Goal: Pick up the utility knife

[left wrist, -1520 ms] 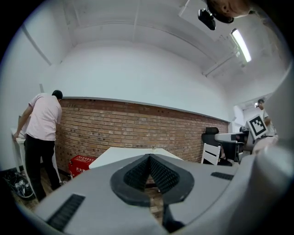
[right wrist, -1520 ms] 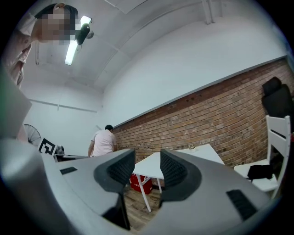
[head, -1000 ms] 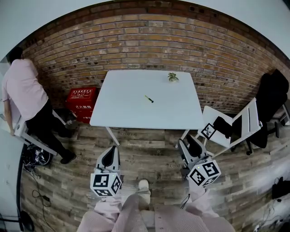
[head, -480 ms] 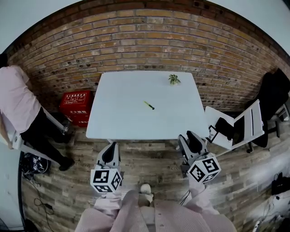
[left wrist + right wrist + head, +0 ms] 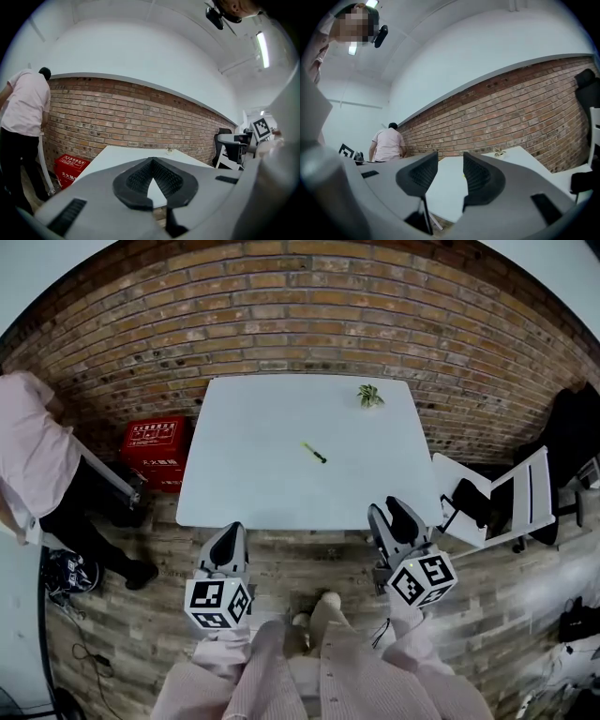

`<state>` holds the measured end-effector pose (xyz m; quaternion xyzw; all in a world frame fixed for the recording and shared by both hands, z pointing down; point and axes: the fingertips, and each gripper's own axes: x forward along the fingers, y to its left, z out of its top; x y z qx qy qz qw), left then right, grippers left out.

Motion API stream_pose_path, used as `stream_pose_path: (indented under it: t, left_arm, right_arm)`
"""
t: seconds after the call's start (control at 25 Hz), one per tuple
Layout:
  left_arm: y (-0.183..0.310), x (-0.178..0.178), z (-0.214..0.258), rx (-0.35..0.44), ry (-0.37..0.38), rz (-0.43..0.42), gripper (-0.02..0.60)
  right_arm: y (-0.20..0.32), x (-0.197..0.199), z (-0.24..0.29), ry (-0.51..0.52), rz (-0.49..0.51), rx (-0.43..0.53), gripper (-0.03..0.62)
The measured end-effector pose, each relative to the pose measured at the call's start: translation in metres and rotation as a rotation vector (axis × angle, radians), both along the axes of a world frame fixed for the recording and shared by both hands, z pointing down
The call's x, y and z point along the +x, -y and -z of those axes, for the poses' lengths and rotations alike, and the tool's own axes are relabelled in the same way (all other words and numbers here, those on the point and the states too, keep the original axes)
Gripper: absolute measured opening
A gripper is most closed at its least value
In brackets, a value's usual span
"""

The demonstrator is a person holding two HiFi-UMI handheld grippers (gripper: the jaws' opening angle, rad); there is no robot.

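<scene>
Two grippers hang low by the near edge of the white table [image 5: 253,427], not over it yet, so I think the person is too far off to reach. The left gripper [image 5: 230,532] has its tips pressed together on nothing. The right gripper [image 5: 388,512] has its jaws apart and empty, maybe ready to grab. The utility knife [image 5: 314,453] lies flat in the middle of the table, well apart from both.
</scene>
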<state>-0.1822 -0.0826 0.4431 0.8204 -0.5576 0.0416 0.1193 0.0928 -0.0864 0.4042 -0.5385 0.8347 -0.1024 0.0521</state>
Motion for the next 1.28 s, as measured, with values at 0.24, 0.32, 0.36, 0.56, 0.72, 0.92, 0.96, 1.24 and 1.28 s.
stream_pose_path:
  t: [0.24,0.32,0.36,0.56,0.72,0.92,0.96,1.24,1.28]
  left_arm:
    - [0.029,0.003,-0.012,-0.027,-0.006,0.011,-0.008]
    - [0.043,0.002,-0.015,-0.036,-0.008,0.026,-0.008]
    - [0.051,0.002,-0.016,-0.042,-0.010,0.034,-0.008]
    - [0.093,0.006,-0.023,-0.069,-0.016,0.059,-0.008]
    - [0.123,0.013,-0.029,-0.092,-0.021,0.071,-0.008]
    - [0.154,0.023,-0.040,-0.123,-0.019,0.079,-0.008]
    - [0.160,0.026,-0.043,-0.129,-0.019,0.075,-0.008]
    - [0.184,0.036,-0.063,-0.188,-0.036,0.090,-0.008]
    - [0.188,0.036,-0.066,-0.194,-0.035,0.096,-0.008]
  right_arm:
    - [0.036,-0.001,-0.012,0.005,0.022,-0.024,0.152]
    - [0.054,-0.003,-0.014,0.006,0.035,-0.030,0.152]
    - [0.064,-0.003,-0.015,0.005,0.043,-0.035,0.152]
    - [0.115,-0.005,-0.027,-0.010,0.089,-0.074,0.152]
    - [0.153,-0.005,-0.036,-0.022,0.126,-0.110,0.153]
    - [0.191,-0.008,-0.048,-0.046,0.178,-0.156,0.152]
    - [0.197,-0.009,-0.051,-0.052,0.188,-0.167,0.153]
    - [0.229,-0.022,-0.079,-0.093,0.280,-0.245,0.153]
    - [0.234,-0.025,-0.084,-0.101,0.295,-0.257,0.153]
